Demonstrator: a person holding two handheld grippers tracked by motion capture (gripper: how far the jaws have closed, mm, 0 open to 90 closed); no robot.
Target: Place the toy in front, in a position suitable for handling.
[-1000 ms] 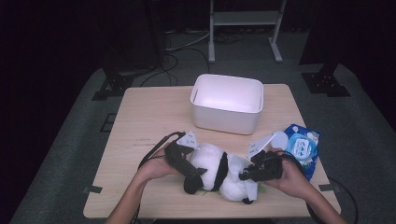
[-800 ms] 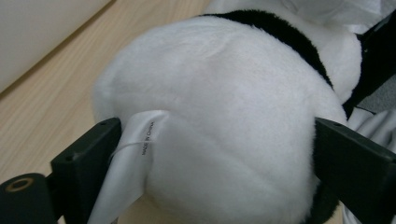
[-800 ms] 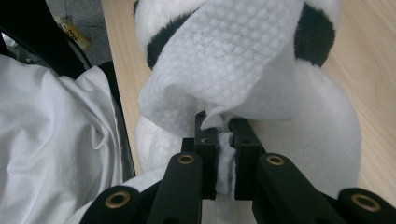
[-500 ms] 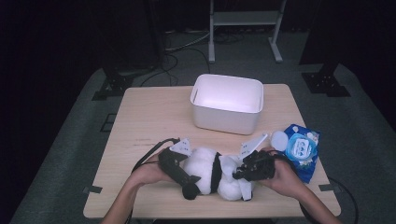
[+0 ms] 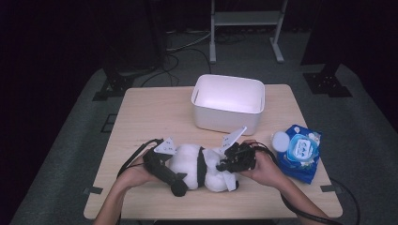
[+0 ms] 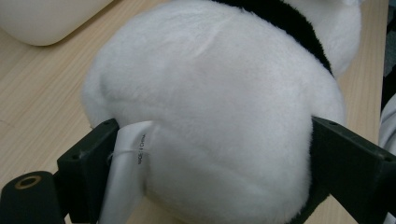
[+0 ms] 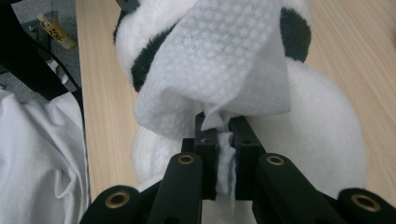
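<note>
Jaws of the left gripper (image 6: 205, 186) clamped the black-and-white plush panda (image 5: 199, 165) lying on the table's near edge; it had slid nearer. Right gripper (image 7: 223, 135) pinched a white embossed wet wipe (image 7: 224, 65), now draped over the head, so wiping seemed underway.

Both grippers on plush panda (image 5: 197, 166) — white bin (image 5: 228, 103) behind.

One plush panda (image 5: 199, 164), one white wipe (image 7: 224, 70), one white bin (image 5: 228, 103), one blue wipes pack (image 5: 300, 151), all on one tabletop (image 5: 141, 122); two hand-held grippers, left (image 5: 162, 161) and right (image 5: 234, 158)
</note>
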